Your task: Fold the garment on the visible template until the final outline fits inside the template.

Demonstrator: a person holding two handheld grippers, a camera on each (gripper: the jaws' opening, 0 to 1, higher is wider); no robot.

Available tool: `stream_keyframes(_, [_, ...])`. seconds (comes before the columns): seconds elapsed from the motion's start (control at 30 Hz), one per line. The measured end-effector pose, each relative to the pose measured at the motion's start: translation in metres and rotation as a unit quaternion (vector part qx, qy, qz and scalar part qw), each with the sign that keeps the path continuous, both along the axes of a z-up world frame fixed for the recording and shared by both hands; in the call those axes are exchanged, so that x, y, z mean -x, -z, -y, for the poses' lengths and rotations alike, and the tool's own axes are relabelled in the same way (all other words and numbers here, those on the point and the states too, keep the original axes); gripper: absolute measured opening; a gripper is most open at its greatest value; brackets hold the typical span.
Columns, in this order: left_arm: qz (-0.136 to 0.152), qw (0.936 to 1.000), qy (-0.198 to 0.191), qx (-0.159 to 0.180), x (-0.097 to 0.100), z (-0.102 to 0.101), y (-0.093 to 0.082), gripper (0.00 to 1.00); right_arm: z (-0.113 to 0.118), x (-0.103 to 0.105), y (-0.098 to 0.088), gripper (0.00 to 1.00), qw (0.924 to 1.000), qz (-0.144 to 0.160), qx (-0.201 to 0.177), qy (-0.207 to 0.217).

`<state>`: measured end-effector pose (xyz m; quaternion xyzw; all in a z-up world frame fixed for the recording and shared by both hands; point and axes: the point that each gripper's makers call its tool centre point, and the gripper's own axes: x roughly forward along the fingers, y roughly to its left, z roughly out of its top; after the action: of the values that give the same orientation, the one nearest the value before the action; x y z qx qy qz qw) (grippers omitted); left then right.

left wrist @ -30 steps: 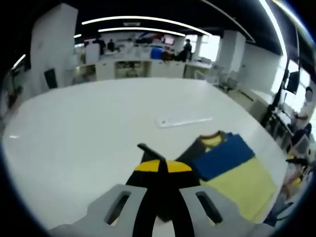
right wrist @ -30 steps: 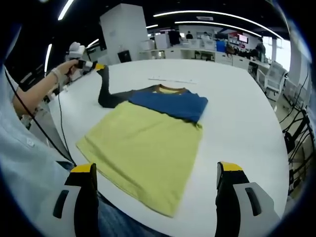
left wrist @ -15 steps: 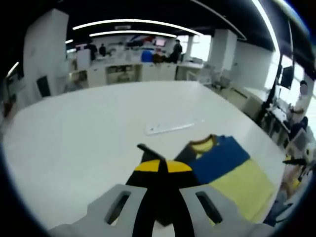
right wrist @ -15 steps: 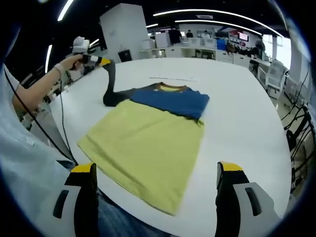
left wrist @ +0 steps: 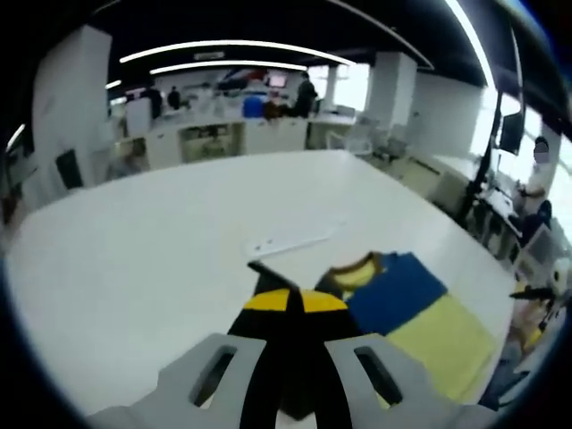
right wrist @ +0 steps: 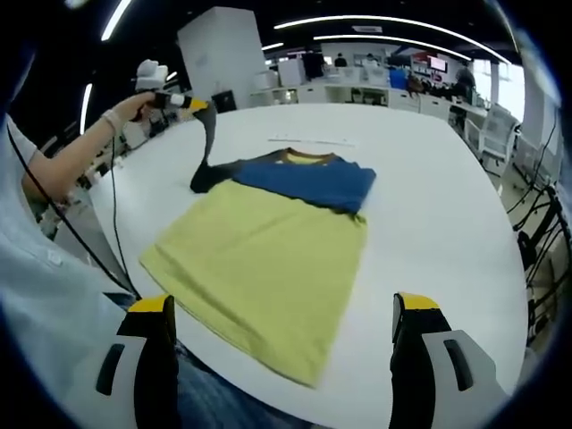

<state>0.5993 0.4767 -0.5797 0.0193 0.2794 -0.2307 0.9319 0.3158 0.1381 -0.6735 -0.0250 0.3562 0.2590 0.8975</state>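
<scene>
White table (right wrist: pixel 429 206), large and rounded, in an open office with ceiling strip lights; desks, screens and distant people along the far wall.

Item: garment (right wrist: pixel 268 241), a T-shirt with yellow lower body, blue upper band, dark sleeves and a yellow neckline. It lies flat on the table near the person's edge, collar pointing away. In the left gripper view the same garment (left wrist: pixel 420 313) lies to the right of the jaws.

Item: flat pale strip (right wrist: pixel 313 143), lying on the table beyond the collar, apart from the garment; also seen in the left gripper view (left wrist: pixel 290 241).

Item: black cable (right wrist: pixel 107 223), hanging from the person's hand along the table edge. A pale sleeve (right wrist: pixel 45 295) fills the left foreground.

Left gripper (left wrist: pixel 286 299): jaws closed together on the dark sleeve (right wrist: pixel 207 152), yellow tips touching, dark cloth pinched between them. In the right gripper view the left gripper (right wrist: pixel 183 103) is raised above the table's far left, the sleeve drawn up taut from the shoulder.

Right gripper (right wrist: pixel 281 313): jaws spread wide, holding nothing, above the near hem.
</scene>
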Motion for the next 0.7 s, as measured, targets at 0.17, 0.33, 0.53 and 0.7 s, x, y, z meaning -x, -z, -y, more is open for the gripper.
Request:
stream_keyframes(0.17, [0.004,0.9999,0.013,0.004,-0.003,0.014,-0.004,0.0,0.0,0.0,0.0,1.0,1.0,-0.001,0.001,0.001])
stream_keyframes(0.33, [0.006,0.9997,0.022,0.008,-0.004,0.024,-0.004,0.0,-0.001,-0.001,-0.001,1.0,1.0,-0.002,-0.001,0.001])
stream_keyframes(0.53, [0.011,0.9992,0.036,0.015,-0.007,0.039,-0.007,0.0,-0.004,0.0,0.0,1.0,1.0,-0.003,-0.003,-0.002])
stream_keyframes(0.7, [0.014,0.9986,0.049,0.016,-0.01,0.054,-0.011,0.0,-0.007,0.001,0.0,1.0,1.0,-0.006,-0.002,-0.008])
